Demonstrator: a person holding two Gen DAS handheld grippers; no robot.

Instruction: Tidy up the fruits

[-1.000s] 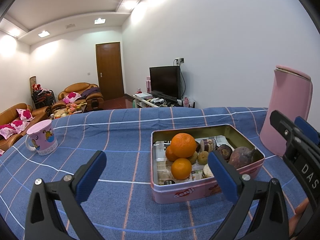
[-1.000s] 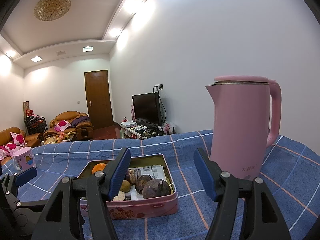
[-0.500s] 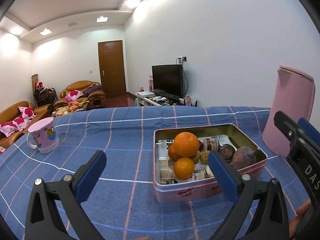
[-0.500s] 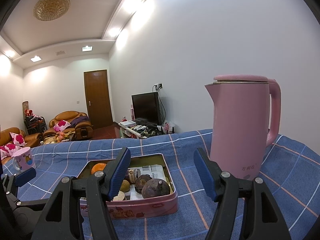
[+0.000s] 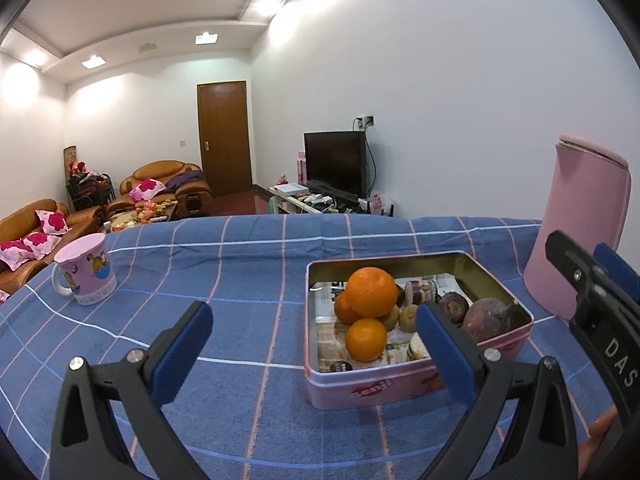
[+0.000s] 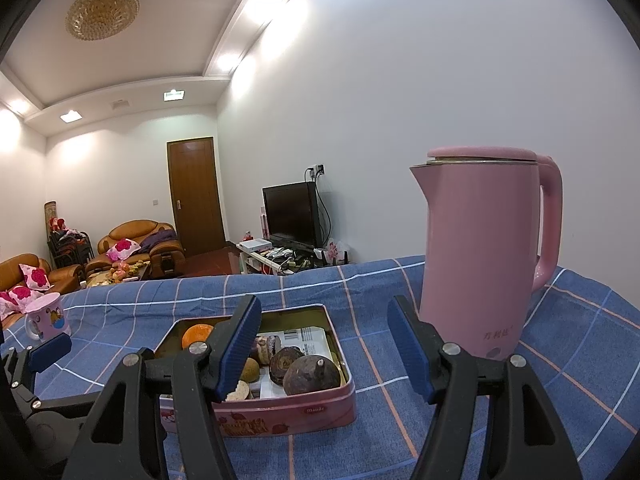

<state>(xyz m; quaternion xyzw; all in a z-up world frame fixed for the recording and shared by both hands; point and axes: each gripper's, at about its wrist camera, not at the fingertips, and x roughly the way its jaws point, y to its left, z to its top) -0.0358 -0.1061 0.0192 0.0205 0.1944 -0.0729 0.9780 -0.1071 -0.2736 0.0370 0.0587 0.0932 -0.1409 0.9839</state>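
Observation:
A pink rectangular tin (image 5: 400,388) stands on the blue checked cloth and also shows in the right wrist view (image 6: 280,412). In it lie three oranges (image 5: 371,291), small brown fruits (image 5: 409,316) and two dark purple fruits (image 5: 486,319), which also show in the right wrist view (image 6: 312,374). My left gripper (image 5: 312,350) is open and empty, held just before the tin's left front. My right gripper (image 6: 326,348) is open and empty, above the tin's right side. The right gripper also shows at the left wrist view's right edge (image 5: 592,280).
A tall pink kettle (image 6: 484,256) stands right of the tin, close to my right gripper. A pink mug (image 5: 84,274) stands at the cloth's far left. Beyond the table's far edge are sofas, a door and a television.
The left wrist view has shifted slightly, so the tin and mug sit a little further right and lower. The right gripper has hardly moved. Both grippers stay open.

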